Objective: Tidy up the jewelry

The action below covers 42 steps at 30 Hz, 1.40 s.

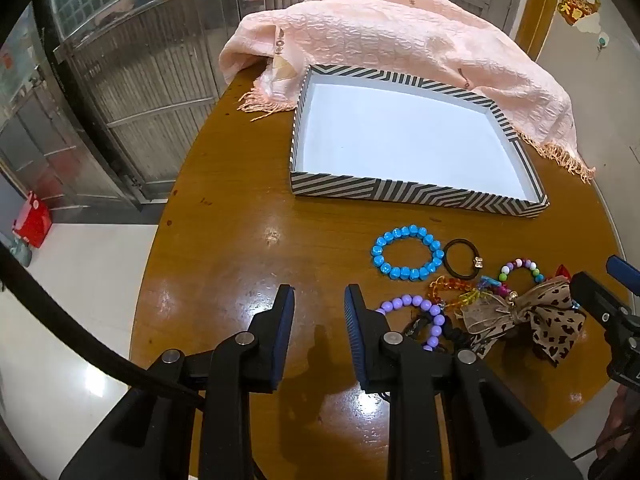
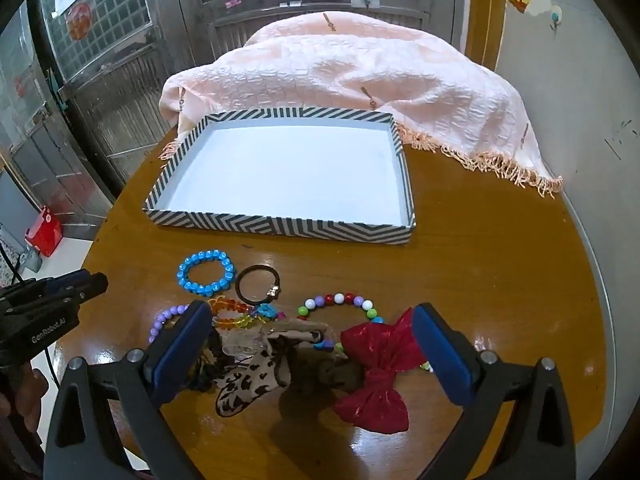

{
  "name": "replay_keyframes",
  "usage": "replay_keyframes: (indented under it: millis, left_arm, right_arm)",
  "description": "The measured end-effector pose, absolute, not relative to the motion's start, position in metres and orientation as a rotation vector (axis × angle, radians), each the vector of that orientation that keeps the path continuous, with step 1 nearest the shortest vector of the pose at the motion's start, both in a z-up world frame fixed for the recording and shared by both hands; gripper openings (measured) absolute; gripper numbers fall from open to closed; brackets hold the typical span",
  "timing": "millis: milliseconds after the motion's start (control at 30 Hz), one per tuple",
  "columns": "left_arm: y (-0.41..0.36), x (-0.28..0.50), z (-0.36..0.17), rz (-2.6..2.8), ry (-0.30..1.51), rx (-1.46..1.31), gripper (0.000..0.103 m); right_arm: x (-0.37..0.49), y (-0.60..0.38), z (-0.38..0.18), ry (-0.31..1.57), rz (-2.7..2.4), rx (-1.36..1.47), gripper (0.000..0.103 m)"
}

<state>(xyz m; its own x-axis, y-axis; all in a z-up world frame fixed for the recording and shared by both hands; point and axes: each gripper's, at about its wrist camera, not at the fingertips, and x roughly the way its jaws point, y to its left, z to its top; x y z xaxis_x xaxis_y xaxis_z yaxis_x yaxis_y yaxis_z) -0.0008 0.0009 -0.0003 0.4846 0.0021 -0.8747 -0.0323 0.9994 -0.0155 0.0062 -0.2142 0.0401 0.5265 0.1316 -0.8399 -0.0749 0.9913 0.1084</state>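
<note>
On the round wooden table, the striped tray lies toward twelve o'clock, its long axis running left to right in the right wrist view, its white floor bare. Behind it a peach fringed cloth is heaped over something hidden.

From the left, in the right wrist view: the left gripper pokes in at nine o'clock, pointing right toward the jewelry. Its own camera shows its jaws standing apart with bare tabletop between them — nothing held. Next comes the purple bead bracelet, partly hidden behind the right gripper's left finger. Above it, at about eleven o'clock of the pile, lies the blue bead bracelet, flat and round, just beside the dark hair tie with its small metal charm. Below these sits an orange and clear bead strand, then the leopard-print bow, long axis slanting from lower left to upper right. The multicolored bead bracelet arcs at one o'clock of the pile, touching the red bow, which stands roughly upright in the frame.

The right gripper hovers over the pile, jaws spread wide — the bows lie between them, ungripped.
</note>
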Motion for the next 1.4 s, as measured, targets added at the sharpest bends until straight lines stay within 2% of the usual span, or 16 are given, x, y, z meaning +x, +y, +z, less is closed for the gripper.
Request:
replay_keyframes:
  millis: [733, 867, 1400]
  left_arm:
    - [-0.0004, -0.0006, -0.0041, 0.022, 1.082, -0.046, 0.025]
    - [-0.0001, 0.0000, -0.0061, 0.023, 1.076, -0.044, 0.025]
    - [-0.0045, -0.0001, -0.0087, 0.013, 1.105, -0.047, 0.025]
  right_arm:
    - [0.0079, -0.2128, 0.0316, 1.023, 0.129, 0.076, 0.102]
    - [0.0092, -0.2134, 0.0336, 1.088, 0.145, 0.113, 0.102]
    - [0.0098, -0.2120, 0.0321, 1.053, 0.130, 0.050, 0.102]
